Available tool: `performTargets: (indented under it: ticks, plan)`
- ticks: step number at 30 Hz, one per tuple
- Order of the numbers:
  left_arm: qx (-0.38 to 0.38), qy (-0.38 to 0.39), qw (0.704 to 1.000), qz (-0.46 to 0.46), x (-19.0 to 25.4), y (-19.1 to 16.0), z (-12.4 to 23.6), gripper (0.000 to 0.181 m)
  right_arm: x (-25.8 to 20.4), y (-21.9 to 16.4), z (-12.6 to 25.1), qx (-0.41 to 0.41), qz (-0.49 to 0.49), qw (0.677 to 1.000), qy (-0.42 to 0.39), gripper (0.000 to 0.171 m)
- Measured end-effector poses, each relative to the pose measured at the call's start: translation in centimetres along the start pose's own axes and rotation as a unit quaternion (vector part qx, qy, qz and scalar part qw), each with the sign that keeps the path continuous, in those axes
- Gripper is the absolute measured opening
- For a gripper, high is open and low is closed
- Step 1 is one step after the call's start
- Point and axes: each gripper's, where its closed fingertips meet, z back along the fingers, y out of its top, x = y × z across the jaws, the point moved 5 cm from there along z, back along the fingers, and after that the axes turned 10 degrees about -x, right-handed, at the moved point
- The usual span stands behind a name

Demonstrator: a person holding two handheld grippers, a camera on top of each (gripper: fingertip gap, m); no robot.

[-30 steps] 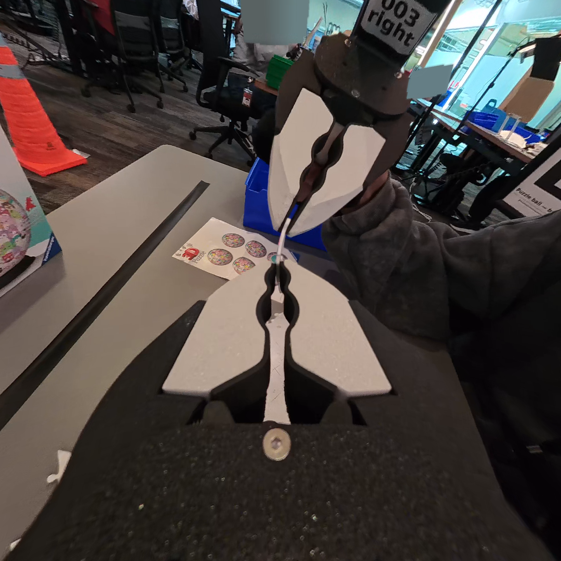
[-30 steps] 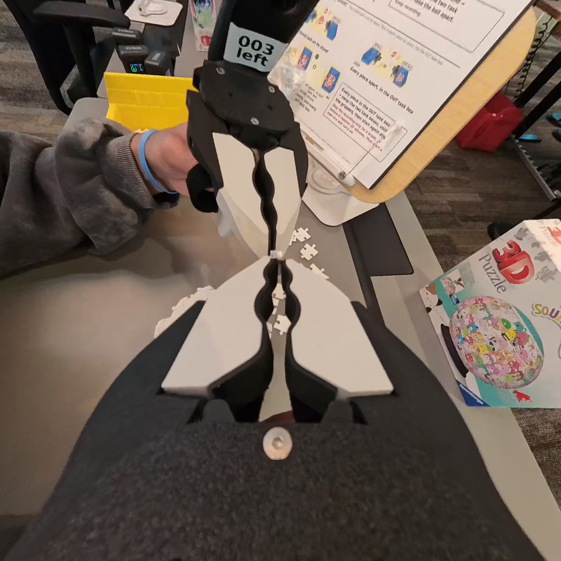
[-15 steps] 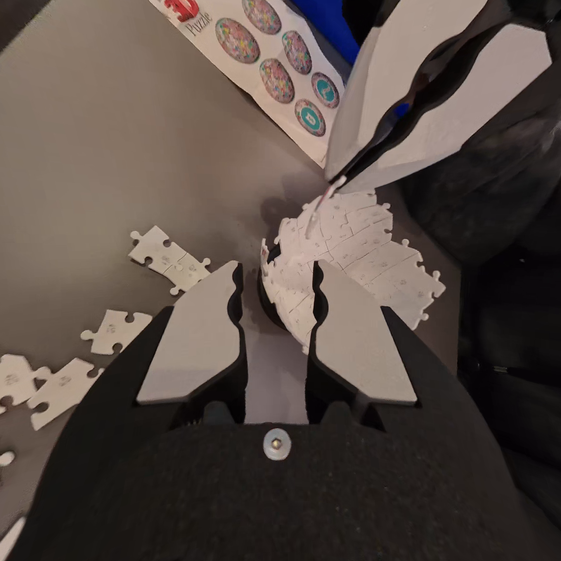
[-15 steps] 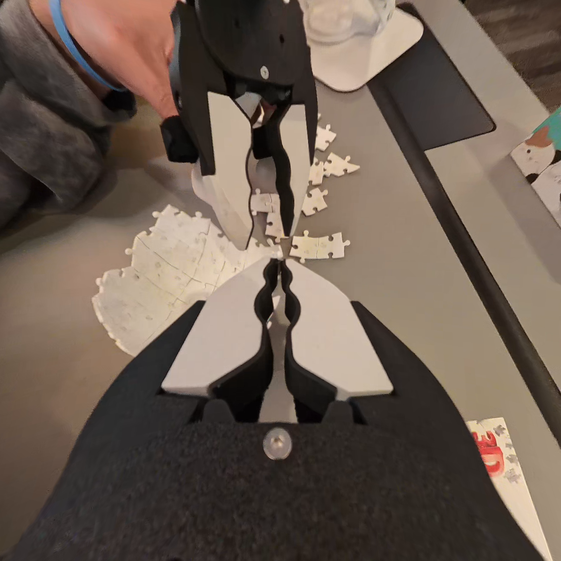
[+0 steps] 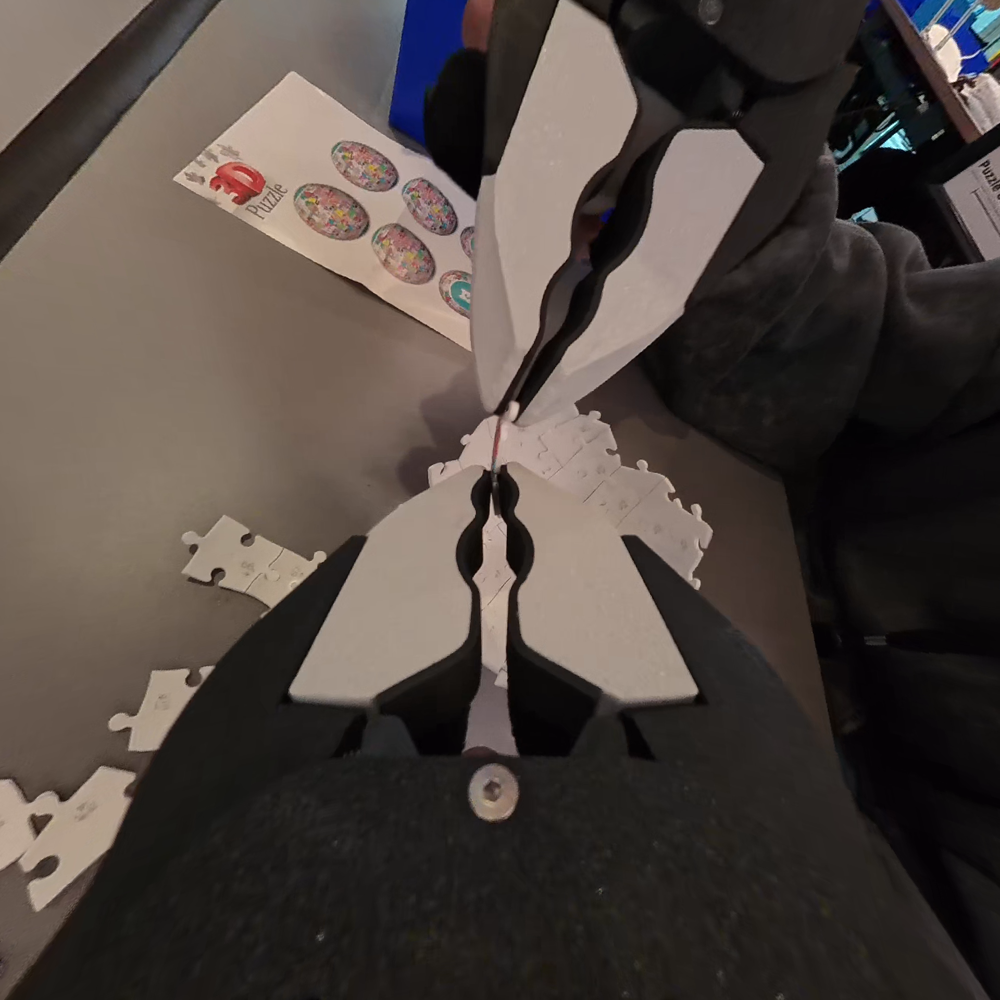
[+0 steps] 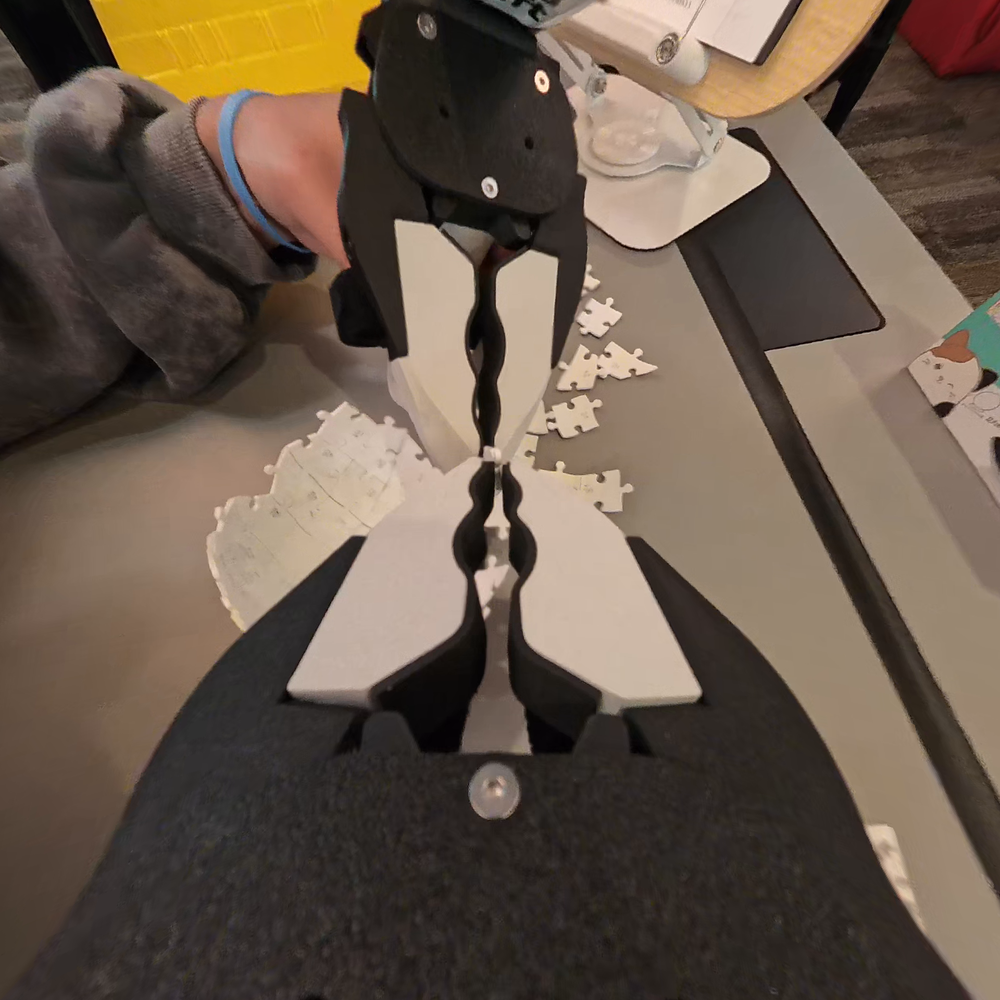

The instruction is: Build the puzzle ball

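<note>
A white puzzle piece (image 5: 498,446), seen edge-on, is pinched between both grippers, tip to tip. My left gripper (image 5: 495,479) is shut on its near end. My right gripper (image 5: 508,414) comes down from above and is shut on its far end. In the right wrist view, the right gripper (image 6: 493,479) meets the left gripper (image 6: 489,453) at the small piece (image 6: 493,465). The part-built puzzle ball shell (image 5: 617,487), white side up, lies on the table just under the tips; it also shows in the right wrist view (image 6: 319,503).
Loose white pieces lie on the grey table (image 5: 135,379), left of my left gripper (image 5: 249,563) and beyond the tips (image 6: 579,416). There is also a leaflet (image 5: 335,205), a blue bin (image 5: 427,65), the puzzle box (image 6: 963,389), a white stand base (image 6: 682,195) and a yellow bin (image 6: 243,38). My left and right fingertips are right by each other. The white stand base (image 6: 682,195) is about equally far from each gripper, around 35 cm.
Both grippers came down from high above the table to just over the shell. The left gripper opened half a second ago and has shut again on the piece the right gripper holds.
</note>
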Motion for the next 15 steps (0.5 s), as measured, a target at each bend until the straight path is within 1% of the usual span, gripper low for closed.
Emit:
performTargets:
  ticks: [3, 7, 13, 15]
  plan:
    - [-0.031, 0.010, 0.999, 0.018, -0.5, -0.6, -0.8, 0.002, -0.2, 0.1, 0.6, -0.006, 0.038, 0.999, -0.029, 0.003]
    - [-0.045, 0.009, 0.999, 0.017, -0.4, -0.8, -1.3, 0.002, -0.5, -0.2, 0.5, -0.043, 0.064, 0.996, -0.053, 0.004]
    - [-0.055, 0.010, 0.998, 0.006, 0.0, -0.7, -1.6, 0.002, -0.8, -0.5, -0.4, -0.069, 0.072, 0.994, -0.053, 0.005]
    - [-0.061, 0.016, 0.998, 0.005, 0.0, -0.8, -1.7, 0.002, -0.9, -0.7, -0.5, -0.073, 0.067, 0.994, -0.044, 0.001]
